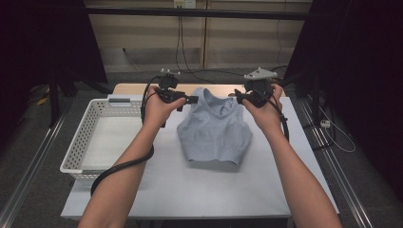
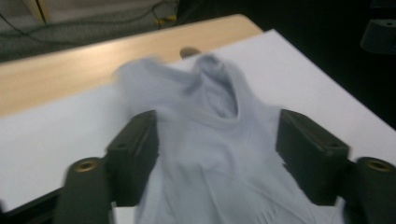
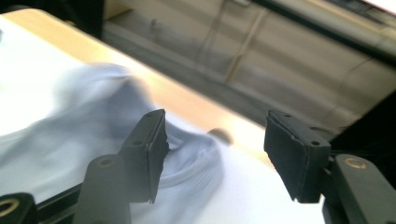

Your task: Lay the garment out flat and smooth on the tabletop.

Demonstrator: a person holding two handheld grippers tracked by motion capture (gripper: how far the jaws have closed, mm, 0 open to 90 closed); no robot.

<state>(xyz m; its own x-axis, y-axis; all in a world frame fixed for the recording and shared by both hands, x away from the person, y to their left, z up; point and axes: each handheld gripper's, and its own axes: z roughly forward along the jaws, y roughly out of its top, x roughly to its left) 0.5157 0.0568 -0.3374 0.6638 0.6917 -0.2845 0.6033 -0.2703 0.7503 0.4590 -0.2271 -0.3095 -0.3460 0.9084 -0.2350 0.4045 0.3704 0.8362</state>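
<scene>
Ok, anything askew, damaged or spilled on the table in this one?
Nothing stands out. The light blue top lies flat on the white table, neckline towards the far edge. Both tools, left and right, are open at its shoulders. The white basket sits squarely at the left.

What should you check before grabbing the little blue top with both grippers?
1. Left hand-held gripper jaws open: ok.
2. Right hand-held gripper jaws open: ok.
3. Blue top lying flat on the white sheet: ok.
4. Cloth between the left jaws: ok.
5. Right shoulder strap between the right jaws: not ok, it lies mostly by one jaw.
6. White basket apart from the top: ok.
</scene>
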